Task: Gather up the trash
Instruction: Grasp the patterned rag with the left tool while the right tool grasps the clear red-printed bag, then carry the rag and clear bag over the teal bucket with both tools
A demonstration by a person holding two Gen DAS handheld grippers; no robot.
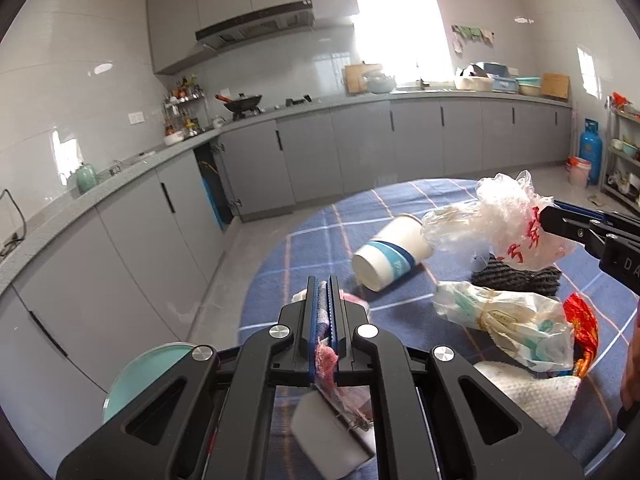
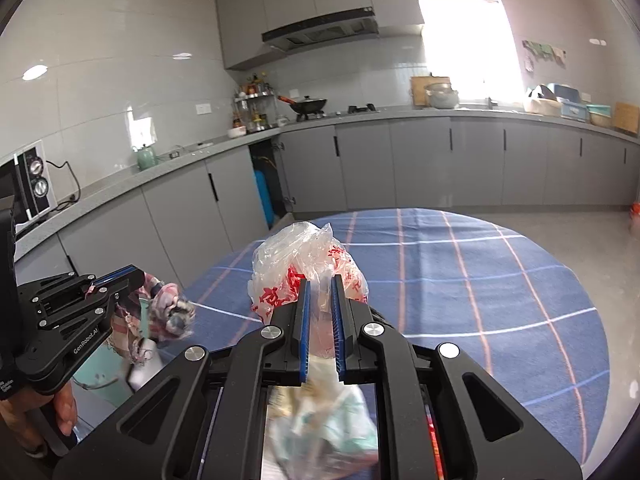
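My left gripper (image 1: pixel 325 286) is shut on a pink checked rag (image 1: pixel 326 354), held above the table; it also shows in the right wrist view (image 2: pixel 166 312) at the left. My right gripper (image 2: pixel 320 282) is shut on a clear plastic bag with red print (image 2: pixel 298 268), lifted above the round blue checked tablecloth (image 2: pixel 480 280); the bag also shows in the left wrist view (image 1: pixel 508 224). On the table lie a tipped paper cup (image 1: pixel 390 258), a bag of wrappers (image 1: pixel 508 324), a red wrapper (image 1: pixel 582 322), a paper towel (image 1: pixel 532 396) and a white block (image 1: pixel 324 432).
A teal bin (image 1: pixel 140 376) stands beside the table at the lower left; it also shows in the right wrist view (image 2: pixel 94 376). A dark knitted item (image 1: pixel 516 278) lies on the table. Grey kitchen cabinets (image 1: pixel 360 148) and counter run along the walls.
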